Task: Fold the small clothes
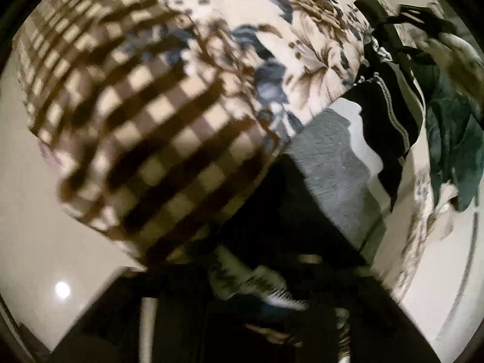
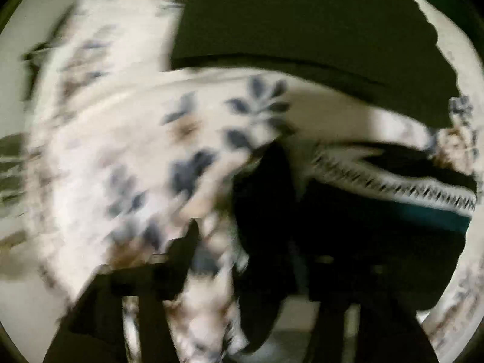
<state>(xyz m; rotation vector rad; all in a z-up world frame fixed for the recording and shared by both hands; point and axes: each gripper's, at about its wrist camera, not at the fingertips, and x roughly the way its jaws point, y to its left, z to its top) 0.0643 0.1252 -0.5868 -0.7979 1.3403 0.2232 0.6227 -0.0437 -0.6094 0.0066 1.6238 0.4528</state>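
The left gripper (image 1: 272, 299) grasps a black garment (image 1: 272, 211) above the floral sheet (image 1: 302, 15). The right gripper's (image 2: 242, 287) fingers pinch the black trimmed garment (image 2: 363, 227); both views are blurred.

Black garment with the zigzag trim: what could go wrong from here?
1. The black garment hangs bunched near the right tool, so a fold may set crooked.
2. Floral fabric drapes across that tool and could get dragged along.
3. Both views are motion-blurred; grip state is unreadable.

Bed with floral-print sheet (image 1: 308, 45). Lying directly on it: brown checkered cloth (image 1: 145, 139), grey garment (image 1: 338, 175), black trimmed garment (image 1: 390, 127), dark green garment (image 1: 453, 148).
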